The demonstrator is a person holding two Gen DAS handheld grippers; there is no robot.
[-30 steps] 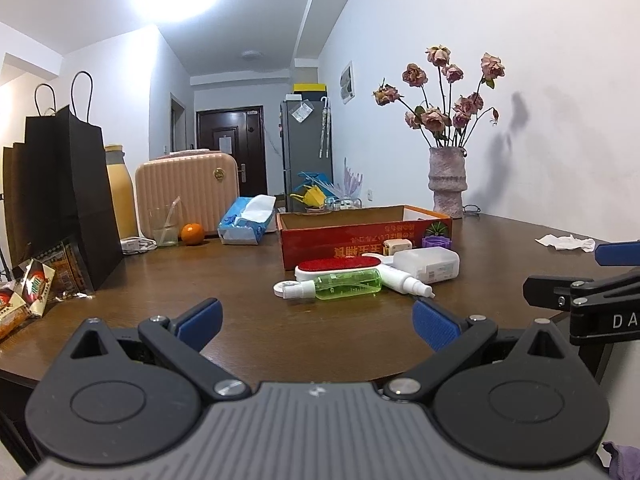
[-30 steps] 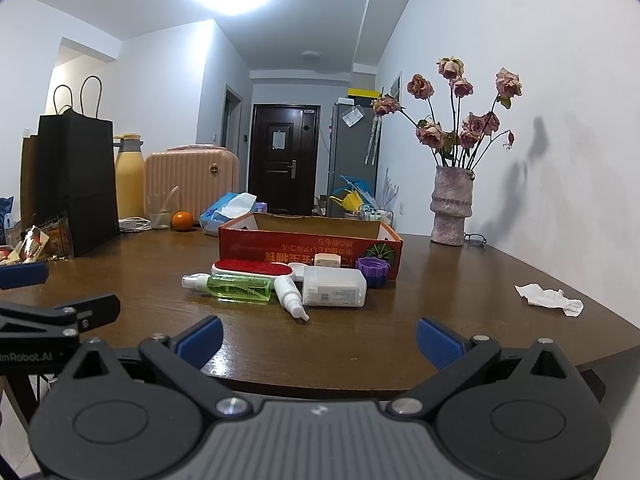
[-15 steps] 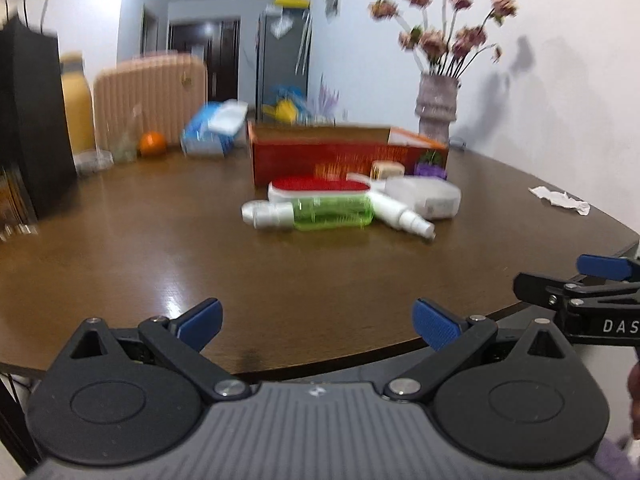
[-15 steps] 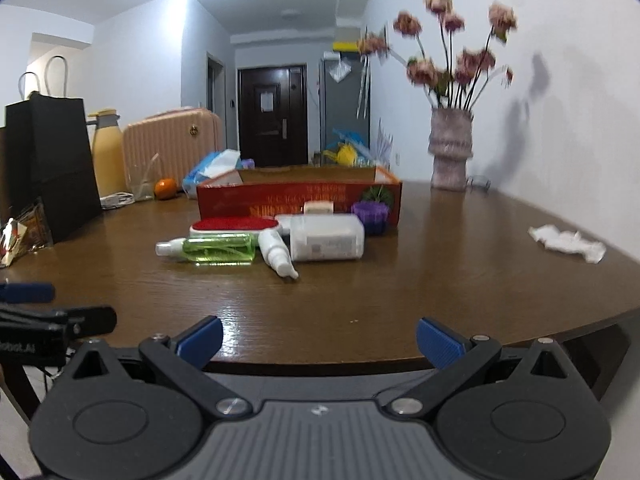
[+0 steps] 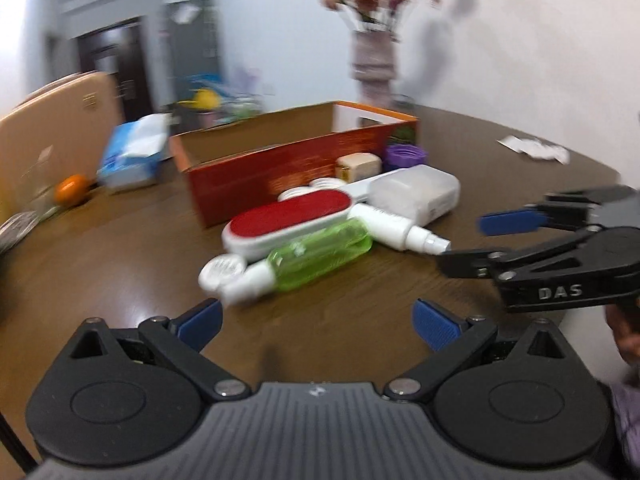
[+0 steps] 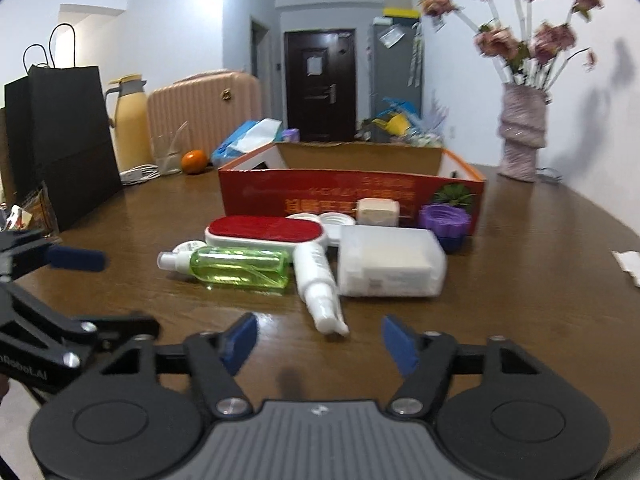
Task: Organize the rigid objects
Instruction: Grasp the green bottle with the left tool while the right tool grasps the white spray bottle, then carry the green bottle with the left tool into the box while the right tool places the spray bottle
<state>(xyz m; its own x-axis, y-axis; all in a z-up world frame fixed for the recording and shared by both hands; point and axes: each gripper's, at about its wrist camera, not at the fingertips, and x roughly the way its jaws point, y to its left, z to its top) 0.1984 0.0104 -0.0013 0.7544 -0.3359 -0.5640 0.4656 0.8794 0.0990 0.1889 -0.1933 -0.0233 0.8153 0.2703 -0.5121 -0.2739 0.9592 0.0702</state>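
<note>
Left claw (image 5: 316, 322) spread, empty, above the surface (image 5: 120, 248). Right claw (image 6: 320, 338) has just been narrowing, nothing between its fingers, facing white spray bottle (image 6: 320, 284).

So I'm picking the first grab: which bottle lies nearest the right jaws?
The white spray bottle; its nozzle points at them, while the green bottle lies further left.

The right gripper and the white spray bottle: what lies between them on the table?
Nothing: in the right wrist view only bare table separates the right gripper from the white spray bottle.
</note>
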